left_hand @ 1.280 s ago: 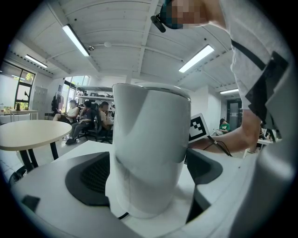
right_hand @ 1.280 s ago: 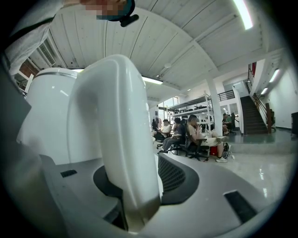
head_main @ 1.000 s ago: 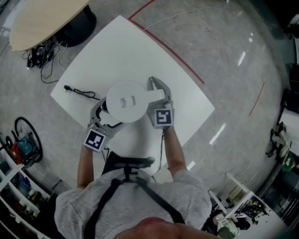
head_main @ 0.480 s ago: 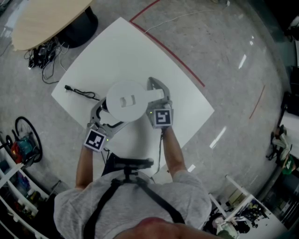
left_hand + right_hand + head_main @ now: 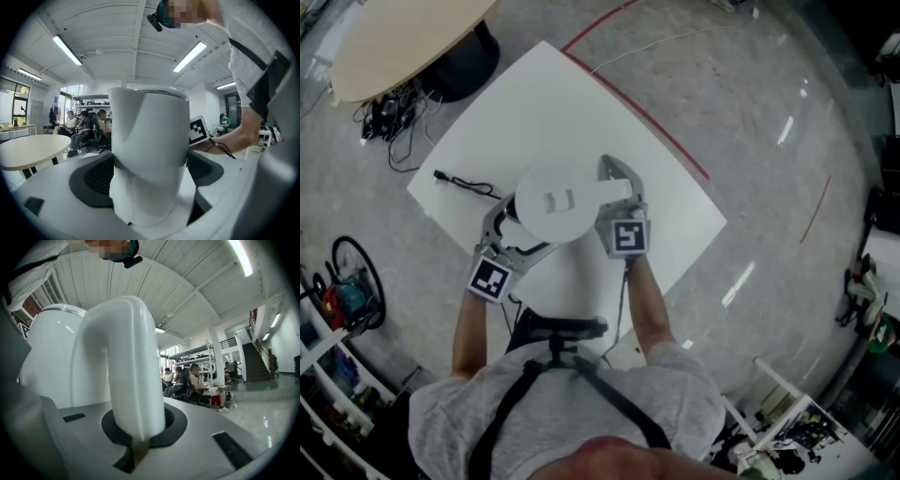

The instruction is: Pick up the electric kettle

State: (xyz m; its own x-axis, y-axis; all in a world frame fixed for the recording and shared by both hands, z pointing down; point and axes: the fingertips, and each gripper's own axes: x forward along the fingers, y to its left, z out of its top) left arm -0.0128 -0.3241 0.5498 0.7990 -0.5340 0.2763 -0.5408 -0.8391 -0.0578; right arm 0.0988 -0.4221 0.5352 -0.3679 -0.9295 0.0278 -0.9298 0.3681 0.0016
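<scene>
Head view: from above the person, steeply down onto the white table (image 5: pixel 534 112), at mid-distance. Left gripper view: low, slightly downward, very close on the electric kettle (image 5: pixel 149 154) body. Right gripper view: level and equally close on its handle (image 5: pixel 129 366) from the other side; all three share the kettle.

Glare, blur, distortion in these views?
Head view: heavy fisheye; light streaks glare on the floor; white kettle barely separates from the white table. Left gripper view: dark vignetted corners, kettle sharp. Right gripper view: same vignette, kettle handle looms large.
</scene>
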